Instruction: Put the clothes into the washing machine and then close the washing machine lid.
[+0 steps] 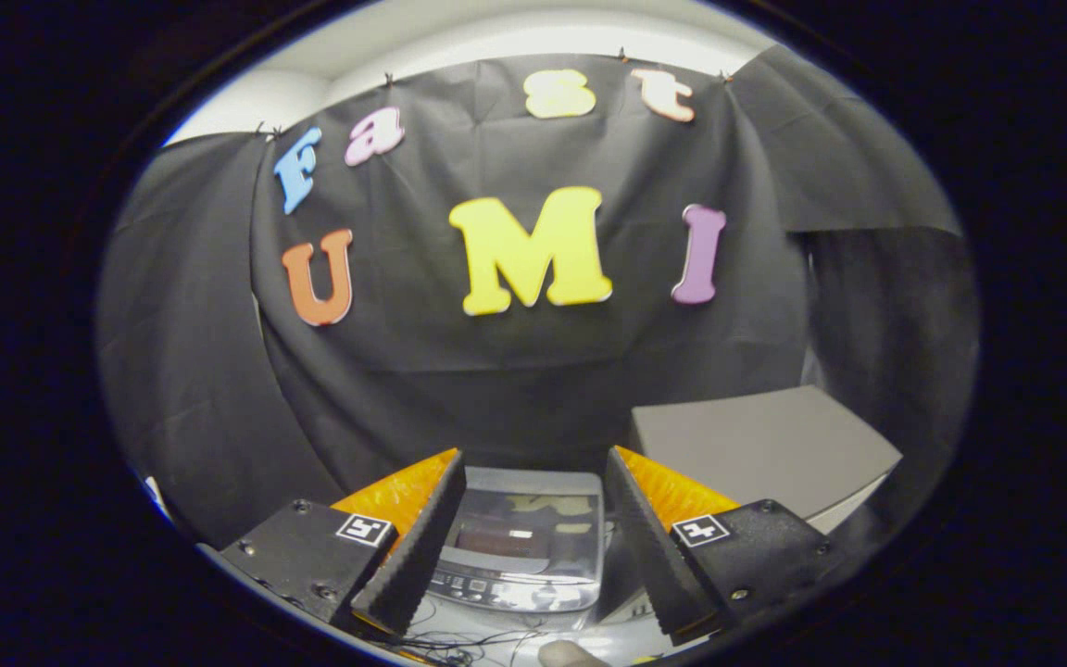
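Item 1: your gripper (533,477). Its two fingers stand spread wide with nothing held between them; each carries a small square marker on its base.

Item 2: washing machine (520,547). It shows in the gap between your fingers and just beyond them, seen from above. Its lid (526,523) is a glossy, see-through panel lying flat and down over the tub, mirroring the wall behind. A control strip (496,585) with small buttons runs along the machine's near edge.

Item 3: clothes. You cannot tell from this view whether any lie inside; a dark shape shows through the lid, but the reflections blur it.

Item 4: thin dark cables (459,641). They trail over the pale surface just below the machine, between your finger bases.

Item 5: a pale rounded object (566,653) at the very near edge, too cropped to identify.

Item 6: grey flat-topped box (760,445). It sits beyond your right finger, beside the machine.

Item 7: black cloth wall (533,371). It hangs behind everything, with a white ceiling (533,32) above.
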